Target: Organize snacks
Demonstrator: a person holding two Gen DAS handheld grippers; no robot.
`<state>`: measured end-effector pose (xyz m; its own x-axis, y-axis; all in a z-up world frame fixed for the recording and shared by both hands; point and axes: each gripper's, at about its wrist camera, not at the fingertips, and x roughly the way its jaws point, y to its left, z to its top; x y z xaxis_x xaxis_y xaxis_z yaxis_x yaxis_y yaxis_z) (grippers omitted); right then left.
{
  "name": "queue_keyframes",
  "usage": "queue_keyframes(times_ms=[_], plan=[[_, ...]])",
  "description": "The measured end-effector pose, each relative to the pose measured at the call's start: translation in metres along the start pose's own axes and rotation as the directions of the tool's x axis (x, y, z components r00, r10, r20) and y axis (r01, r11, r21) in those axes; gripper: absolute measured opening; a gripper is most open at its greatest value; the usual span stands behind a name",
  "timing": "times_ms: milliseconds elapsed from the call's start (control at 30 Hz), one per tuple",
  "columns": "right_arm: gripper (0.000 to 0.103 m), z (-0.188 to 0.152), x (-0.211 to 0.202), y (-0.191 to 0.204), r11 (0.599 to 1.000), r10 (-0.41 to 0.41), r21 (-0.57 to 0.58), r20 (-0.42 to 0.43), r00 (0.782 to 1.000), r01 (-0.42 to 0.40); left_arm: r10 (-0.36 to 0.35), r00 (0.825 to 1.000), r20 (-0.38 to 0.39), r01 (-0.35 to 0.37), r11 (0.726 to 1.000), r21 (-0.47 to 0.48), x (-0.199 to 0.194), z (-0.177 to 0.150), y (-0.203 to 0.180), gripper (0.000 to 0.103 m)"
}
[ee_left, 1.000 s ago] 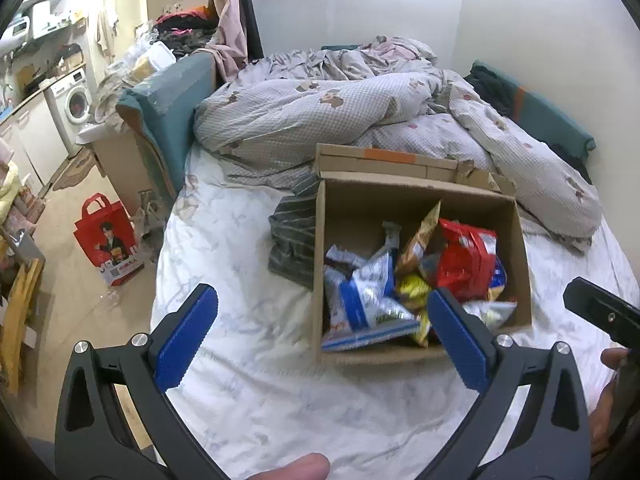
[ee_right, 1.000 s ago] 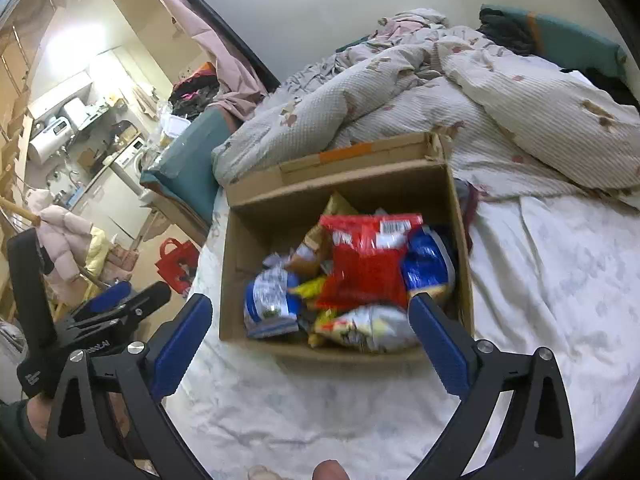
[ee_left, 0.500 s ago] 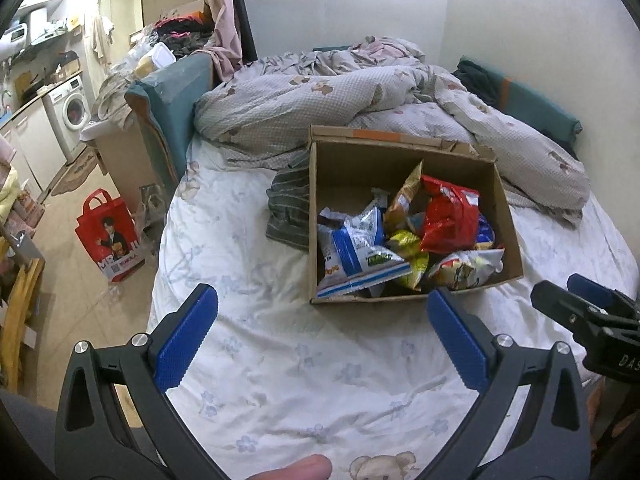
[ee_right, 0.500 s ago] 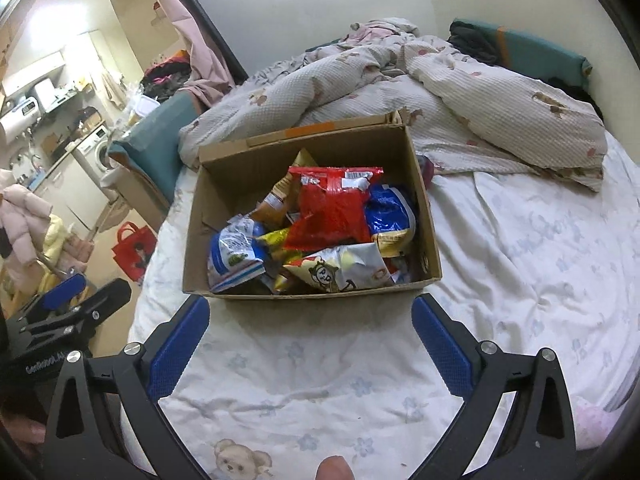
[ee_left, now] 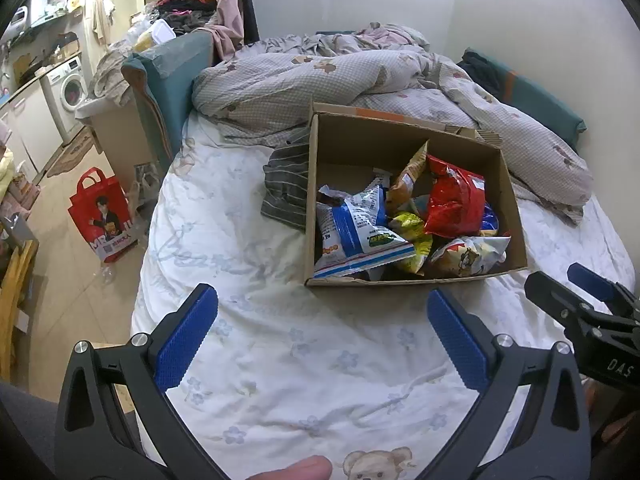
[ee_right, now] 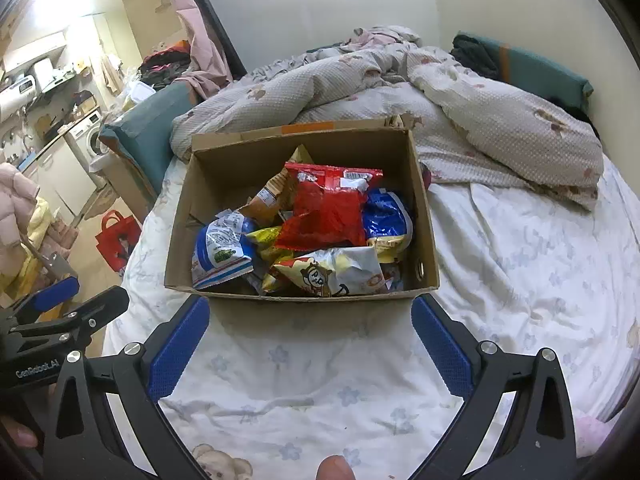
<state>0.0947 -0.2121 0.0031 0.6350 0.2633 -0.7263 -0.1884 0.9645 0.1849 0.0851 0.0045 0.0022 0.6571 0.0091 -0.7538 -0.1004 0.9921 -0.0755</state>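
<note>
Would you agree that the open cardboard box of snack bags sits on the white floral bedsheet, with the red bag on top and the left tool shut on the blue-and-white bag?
Not quite. In the left wrist view the left tool is open and empty, short of the open cardboard box. The blue-and-white bag lies untouched inside. The rest holds: the box sits on the white floral bedsheet, red bag on top.

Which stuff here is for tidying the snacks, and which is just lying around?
For the job: cardboard box, red snack bag, blue-and-white bag, cartoon-face bag, both open grippers.

Just lying around: quilt, striped cloth, red shopping bag.
</note>
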Motion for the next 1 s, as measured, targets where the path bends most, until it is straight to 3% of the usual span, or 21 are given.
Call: queue_keyframes(times_ms=[1000], plan=[[0.103,0.0013,-0.0036,-0.0064,1.000,-0.010,0.016,0.021,1.000,0.009,0.001,1.000,0.029,-0.001,1.000,-0.004,-0.0058,0.0026,-0.0031,0.103]])
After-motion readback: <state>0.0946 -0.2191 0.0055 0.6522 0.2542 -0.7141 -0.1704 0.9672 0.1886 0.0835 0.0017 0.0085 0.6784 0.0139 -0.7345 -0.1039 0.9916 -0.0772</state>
